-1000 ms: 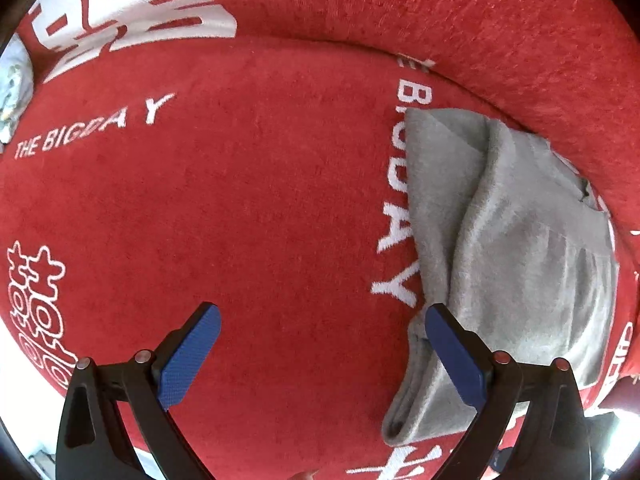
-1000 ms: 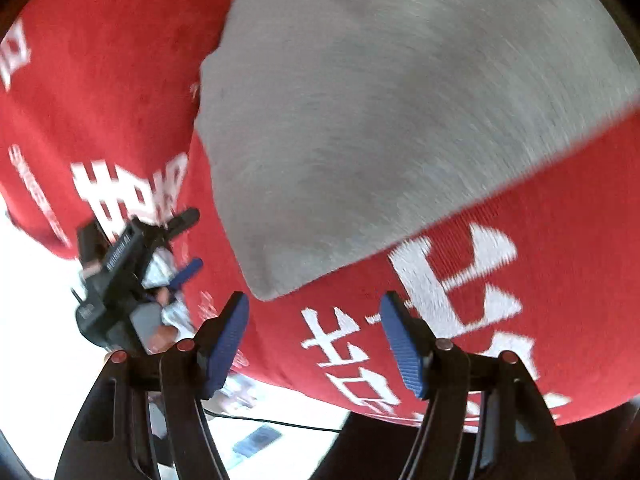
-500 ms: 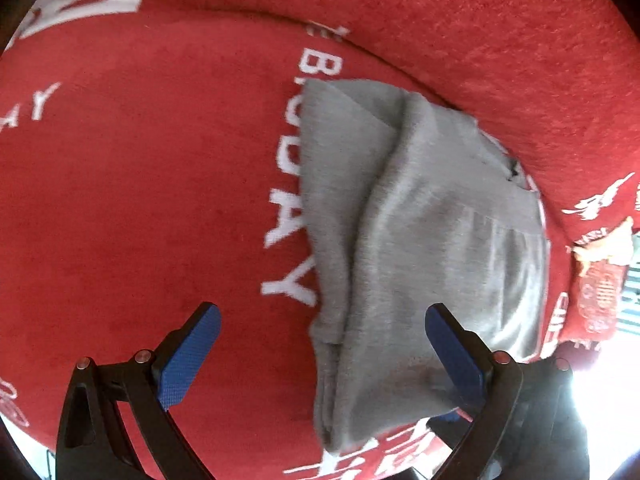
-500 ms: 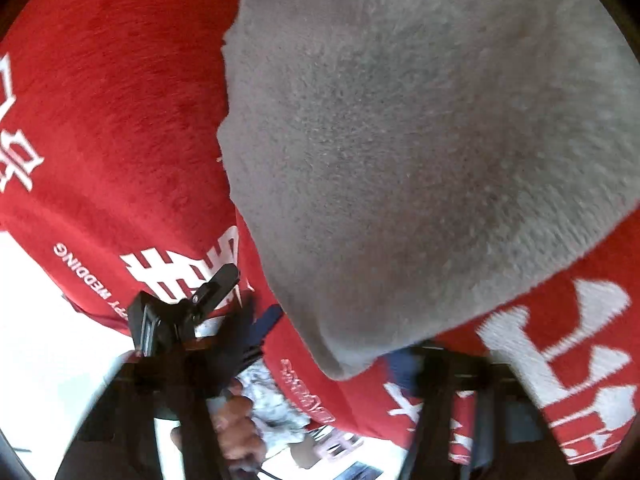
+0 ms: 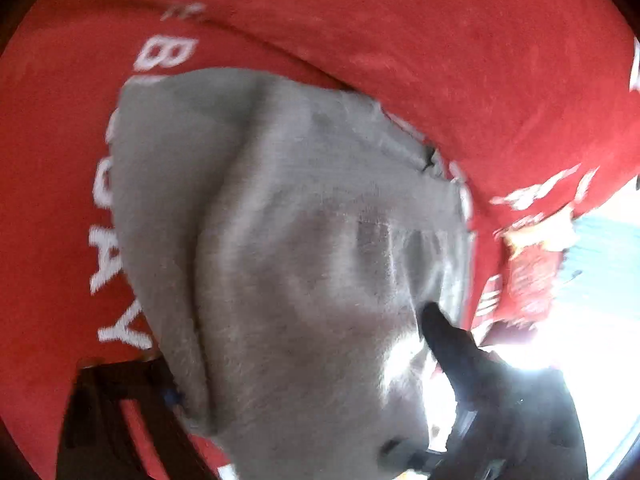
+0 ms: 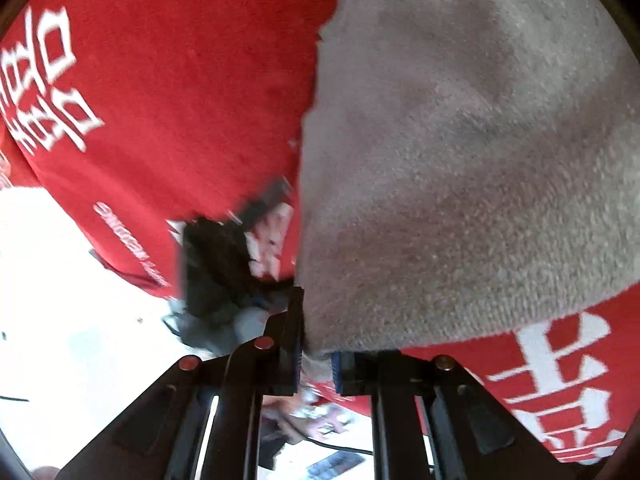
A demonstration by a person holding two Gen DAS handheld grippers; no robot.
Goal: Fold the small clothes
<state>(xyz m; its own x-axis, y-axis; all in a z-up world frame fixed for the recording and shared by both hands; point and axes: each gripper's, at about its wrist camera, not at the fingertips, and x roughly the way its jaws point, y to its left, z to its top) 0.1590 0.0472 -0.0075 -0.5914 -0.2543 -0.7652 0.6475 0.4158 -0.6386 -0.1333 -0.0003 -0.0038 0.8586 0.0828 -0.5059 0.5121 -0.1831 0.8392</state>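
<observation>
Now our right tool (image 6: 316,364) pinches the grey garment's (image 6: 460,168) near corner; left tool's state unreadable. Thin bite may slip mid-fold.

The left wrist view is smeared by motion blur. There the gray garment (image 5: 304,264) drapes over the left gripper (image 5: 300,400), hiding both fingertips, so how the jaws stand cannot be told. The white lettering (image 5: 116,280) on the red cover (image 5: 460,60) is partly buried under the cloth. In the right wrist view the garment (image 6: 460,160) runs past the top and right edges, and the right gripper (image 6: 316,364) conceals the pinched hem.
</observation>
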